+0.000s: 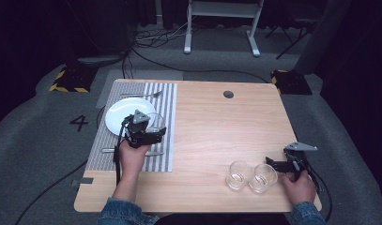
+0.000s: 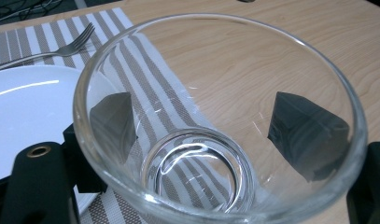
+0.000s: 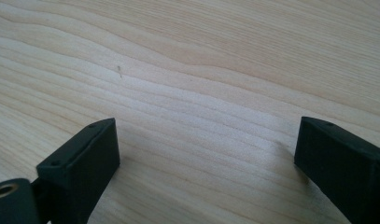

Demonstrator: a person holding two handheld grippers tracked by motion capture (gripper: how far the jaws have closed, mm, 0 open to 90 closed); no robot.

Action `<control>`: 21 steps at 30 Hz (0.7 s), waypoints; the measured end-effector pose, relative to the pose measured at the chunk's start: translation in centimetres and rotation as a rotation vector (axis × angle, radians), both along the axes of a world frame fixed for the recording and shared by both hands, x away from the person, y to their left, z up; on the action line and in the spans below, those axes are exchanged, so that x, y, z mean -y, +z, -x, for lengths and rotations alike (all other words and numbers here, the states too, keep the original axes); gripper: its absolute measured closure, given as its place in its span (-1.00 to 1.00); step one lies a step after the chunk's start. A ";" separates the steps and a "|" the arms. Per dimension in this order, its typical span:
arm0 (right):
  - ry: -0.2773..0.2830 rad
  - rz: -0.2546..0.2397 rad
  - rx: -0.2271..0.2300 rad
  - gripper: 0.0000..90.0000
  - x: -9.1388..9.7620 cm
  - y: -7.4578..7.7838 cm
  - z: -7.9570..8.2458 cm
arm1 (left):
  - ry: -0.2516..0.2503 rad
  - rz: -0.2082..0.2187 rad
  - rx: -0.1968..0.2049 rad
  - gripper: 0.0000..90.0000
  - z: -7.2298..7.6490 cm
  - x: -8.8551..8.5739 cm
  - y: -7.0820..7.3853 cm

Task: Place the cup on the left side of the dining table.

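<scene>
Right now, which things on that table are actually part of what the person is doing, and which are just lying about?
In use, as far as I can judge:
- left tongs, closed around a glass
- striped placemat
- white plate
- two glasses beside the open right tongs

Just lying about:
- fork at the mat's far edge
- round hole in the tabletop

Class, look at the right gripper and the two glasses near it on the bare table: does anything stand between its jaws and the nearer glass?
Nothing visible does. The right gripper is open beside the nearer glass, with bare table ahead of its jaws.
</scene>
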State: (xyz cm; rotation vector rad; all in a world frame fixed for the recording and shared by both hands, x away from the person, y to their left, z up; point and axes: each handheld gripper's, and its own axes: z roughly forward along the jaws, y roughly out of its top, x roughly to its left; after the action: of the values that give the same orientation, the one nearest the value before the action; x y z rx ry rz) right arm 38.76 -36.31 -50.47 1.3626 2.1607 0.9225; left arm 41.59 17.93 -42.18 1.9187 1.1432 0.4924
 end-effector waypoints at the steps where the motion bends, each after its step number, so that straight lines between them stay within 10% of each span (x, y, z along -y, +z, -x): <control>1: -0.001 0.000 0.000 -0.84 0.0 0.0 0.0 | -0.001 -0.006 -0.006 -0.55 -0.2 0.0 -0.2; 21: -0.001 0.000 0.000 -0.84 0.0 0.0 0.0 | 0.010 -0.102 -0.163 -0.55 -3.7 0.7 -3.8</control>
State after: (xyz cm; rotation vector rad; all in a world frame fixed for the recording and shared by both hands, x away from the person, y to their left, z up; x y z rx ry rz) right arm 38.76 -36.31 -50.47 1.3631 2.1600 0.9225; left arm 45.26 17.18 -46.00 2.0726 1.2537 0.4120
